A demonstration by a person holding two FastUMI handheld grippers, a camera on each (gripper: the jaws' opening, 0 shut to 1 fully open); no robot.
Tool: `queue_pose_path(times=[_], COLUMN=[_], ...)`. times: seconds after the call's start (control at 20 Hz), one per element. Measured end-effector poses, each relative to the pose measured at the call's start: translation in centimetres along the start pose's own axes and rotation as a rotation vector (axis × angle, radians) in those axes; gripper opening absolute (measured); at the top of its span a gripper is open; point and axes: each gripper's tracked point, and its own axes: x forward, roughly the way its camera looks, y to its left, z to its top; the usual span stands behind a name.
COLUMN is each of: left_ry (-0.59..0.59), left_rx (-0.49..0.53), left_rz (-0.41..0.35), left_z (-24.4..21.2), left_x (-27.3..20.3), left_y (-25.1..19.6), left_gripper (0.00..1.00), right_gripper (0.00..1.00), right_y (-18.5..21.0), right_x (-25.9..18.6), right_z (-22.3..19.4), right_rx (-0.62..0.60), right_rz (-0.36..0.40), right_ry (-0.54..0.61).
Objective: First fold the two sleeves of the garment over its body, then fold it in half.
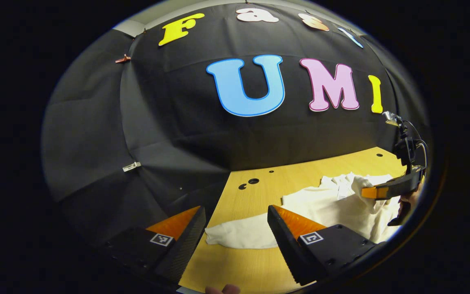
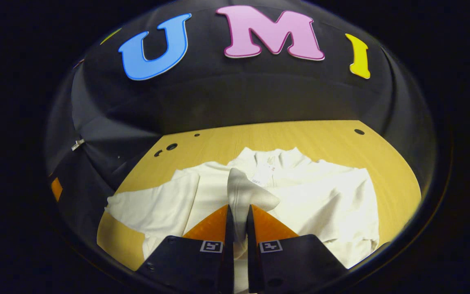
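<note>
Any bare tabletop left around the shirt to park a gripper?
Bare table runs behind the collar to the wall and right of the white shirt. Another strip lies before the left sleeve. Centre is crowded: right gripper pinches a sleeve there.

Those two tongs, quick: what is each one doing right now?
Left tongs: open, holding nothing, poised above the sleeve lying flat on the table.
Right tongs: closed on a fold of the white garment.

Left gripper (image 1: 235, 228): fingers spread wide, hovering low over the tabletop's left edge.
Right gripper (image 2: 239, 228): fingers pinched on a raised fold of cloth.
</note>
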Motion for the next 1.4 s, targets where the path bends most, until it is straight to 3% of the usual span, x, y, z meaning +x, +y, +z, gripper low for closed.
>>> queue_pose_path(times=[0.15,0.2,0.25,0.3,0.35,0.4,0.45,0.5,0.65,0.9,0.95,1.0,1.05,1.1,1.4], left_ry=[0.035,0.05,0.061,0.071,0.078,0.086,0.095,0.106,0.145,0.192,0.206,0.219,0.228,0.244,0.393], left_rx=[-0.005,-0.008,-0.014,-0.022,-0.031,-0.037,-0.042,-0.045,-0.064,-0.099,-0.105,-0.111,-0.113,-0.11,-0.119], left_rz=[0.008,0.014,0.021,0.025,0.027,0.032,0.038,0.042,0.053,0.054,0.056,0.056,0.061,0.061,0.012], left_z=[-2.3,-3.3,-3.9,-4.6,-5.1,-5.7,-6.3,-7.0,-8.8,-11.5,-12.0,-12.6,-12.9,-13.6,-17.4], left_x=[1.7,2.3,2.9,3.3,3.8,4.3,4.9,5.4,6.9,9.2,9.7,10.2,10.7,11.5,14.0], left_y=[0.8,1.1,1.5,1.8,2.1,2.3,2.7,2.9,3.7,4.1,4.2,4.3,4.5,4.6,3.7], left_gripper=[0.97,0.96,0.97,0.97,0.97,0.97,0.97,0.97,0.97,0.97,0.97,0.97,0.97,0.97,0.97], right_gripper=[0.25,0.17,0.31,0.21,0.27,0.61,0.48,0.56,0.64,0.65,0.65,0.51,0.51,0.65,0.7], right_y=[1.3,2.0,2.8,3.6,4.3,5.0,5.7,6.5,8.2,8.6,8.2,7.6,6.8,5.8,0.2], right_x=[2.2,2.7,2.9,3.0,3.0,2.8,2.6,2.2,0.4,-4.4,-5.5,-6.4,-7.3,-8.1,-11.7], right_z=[-3.2,-4.2,-4.8,-5.0,-4.7,-4.7,-4.7,-4.8,-3.9,-1.6,-1.1,-0.7,-0.4,-0.2,0.2], right_rx=[0.012,0.021,0.03,0.036,0.038,0.041,0.053,0.075,0.139,0.138,0.129,0.12,0.109,0.094,0.077], right_rz=[0.03,0.041,0.061,0.079,0.096,0.114,0.135,0.16,0.222,0.264,0.26,0.252,0.239,0.223,0.111], right_ry=[0.085,0.108,0.125,0.127,0.12,0.117,0.126,0.138,0.154,0.131,0.125,0.12,0.117,0.113,0.101])
